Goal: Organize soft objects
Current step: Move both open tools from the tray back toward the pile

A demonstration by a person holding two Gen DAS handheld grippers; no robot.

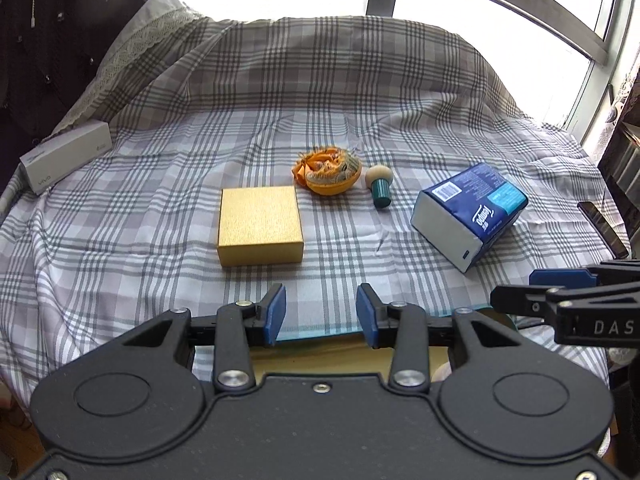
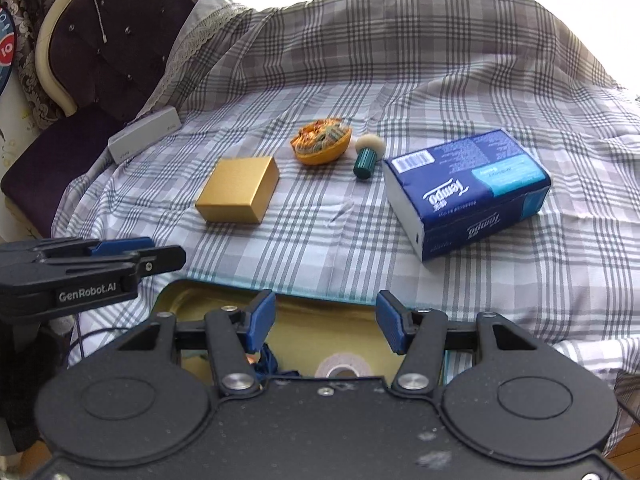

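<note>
Largest of the soft things left on the plaid bed (image 1: pixel 360 92) is the tissue pack (image 2: pixel 468 192), a blue film-wrapped block lying toward my right side; I judge it light and squashy, its plastic skin slick, so I would pinch it across the narrow white end or the short width and let the pads sink in a little rather than trust the glossy faces. The gold box (image 1: pixel 260 224) in the middle looks like stiff textured card with crisp edges, rigid and probably not one of mine to sort. Just beyond it lies the orange pouch (image 1: pixel 330 174), a rounded cloth bundle with patterned folds, limp and easy to crumple, best gathered at its bunched top. Just beside that is the small brush (image 2: pixel 366 156), lying on its side: a hard ribbed green handle and a pale puffy head; I would take the handle, since the head gives no purchase. At the near edge below my fingers sits an open yellowish tin (image 2: pixel 320 320), the likely destination. My left hand-held gripper (image 1: pixel 320 314) stands apart and empty, and my right hand-held gripper (image 2: pixel 326 322) likewise, holding nothing.
</note>
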